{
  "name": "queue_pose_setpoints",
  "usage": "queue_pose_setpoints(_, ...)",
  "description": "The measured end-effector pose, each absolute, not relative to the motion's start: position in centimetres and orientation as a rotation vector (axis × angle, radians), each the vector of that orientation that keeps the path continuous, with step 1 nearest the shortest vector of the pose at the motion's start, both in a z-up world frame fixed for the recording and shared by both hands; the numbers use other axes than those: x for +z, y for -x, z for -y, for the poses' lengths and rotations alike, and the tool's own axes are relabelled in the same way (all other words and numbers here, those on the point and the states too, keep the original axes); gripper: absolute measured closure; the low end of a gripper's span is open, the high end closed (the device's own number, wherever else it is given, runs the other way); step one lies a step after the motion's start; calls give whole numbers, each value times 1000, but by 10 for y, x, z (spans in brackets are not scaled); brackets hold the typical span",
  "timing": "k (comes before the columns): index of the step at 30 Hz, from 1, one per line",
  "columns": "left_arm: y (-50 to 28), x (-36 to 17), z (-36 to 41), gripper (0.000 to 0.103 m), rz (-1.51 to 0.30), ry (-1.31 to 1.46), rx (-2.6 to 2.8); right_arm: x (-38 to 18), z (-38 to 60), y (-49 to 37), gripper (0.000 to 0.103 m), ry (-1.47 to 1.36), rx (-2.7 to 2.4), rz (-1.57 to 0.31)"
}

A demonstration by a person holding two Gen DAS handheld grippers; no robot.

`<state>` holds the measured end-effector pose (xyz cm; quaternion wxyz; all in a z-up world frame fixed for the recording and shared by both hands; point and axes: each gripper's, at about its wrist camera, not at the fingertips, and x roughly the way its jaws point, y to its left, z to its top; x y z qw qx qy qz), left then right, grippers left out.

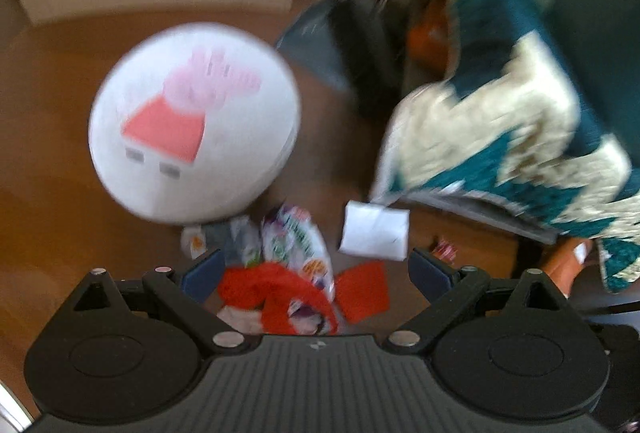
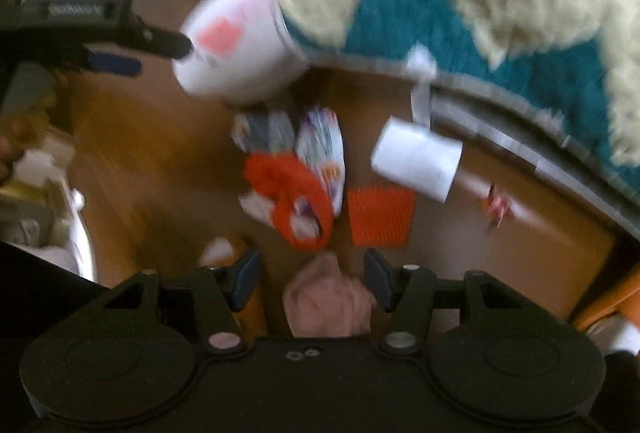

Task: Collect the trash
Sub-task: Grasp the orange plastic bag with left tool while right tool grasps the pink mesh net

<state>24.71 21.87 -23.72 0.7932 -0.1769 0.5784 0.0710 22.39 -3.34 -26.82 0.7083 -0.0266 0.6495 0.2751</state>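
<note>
The teal-and-cream rug (image 1: 520,137) lay beside the white bin (image 1: 192,125); wrappers (image 1: 296,249), seemingly snack packets, littered the floor (image 1: 52,193) below it; the left gripper (image 1: 316,273) and right gripper (image 2: 312,273) hung released, grasping nothing.

We note scattered litter on the floor: printed wrapper (image 1: 298,245), red netting (image 1: 276,289), folded white paper (image 1: 374,235), beside a white bin (image 1: 192,121).
</note>
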Motion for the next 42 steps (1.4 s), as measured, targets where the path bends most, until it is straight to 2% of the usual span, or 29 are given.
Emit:
queue_pose_setpoints(10,-256,-371,-239,4,-1435,330,153,-392,0,-207,47,203,667,-1723)
queue_pose_setpoints(16,-253,-439,-247,4,-1530,389,171,-440,-17,-188,47,320,734,-1812)
queue_pose_setpoints(29,-246,-513,-255,5,-1588,473,215,-509,-41,-176,46,430,731,-1875)
queue_pose_setpoints(32,-247,-519,-254,15,-1574,488,208,-514,-42,-175,46,450,707,-1863)
queue_pose_setpoints(35,-247,-524,-253,17,-1569,483,212,-518,-42,-175,48,415,689,-1866)
queue_pose_setpoints(36,-246,-524,-253,20,-1564,488,215,-517,-41,-175,48,415,691,-1860)
queue_pose_setpoints(37,-246,-525,-253,28,-1562,487,217,-516,-40,-174,49,413,692,-1855)
queue_pose_setpoints(40,-243,-526,-254,33,-1553,493,222,-515,-36,-174,49,384,689,-1850)
queue_pose_setpoints(41,-242,-525,-254,33,-1548,499,226,-514,-36,-175,53,379,689,-1848)
queue_pose_setpoints(42,-241,-525,-255,35,-1544,505,229,-509,-34,-179,65,380,692,-1843)
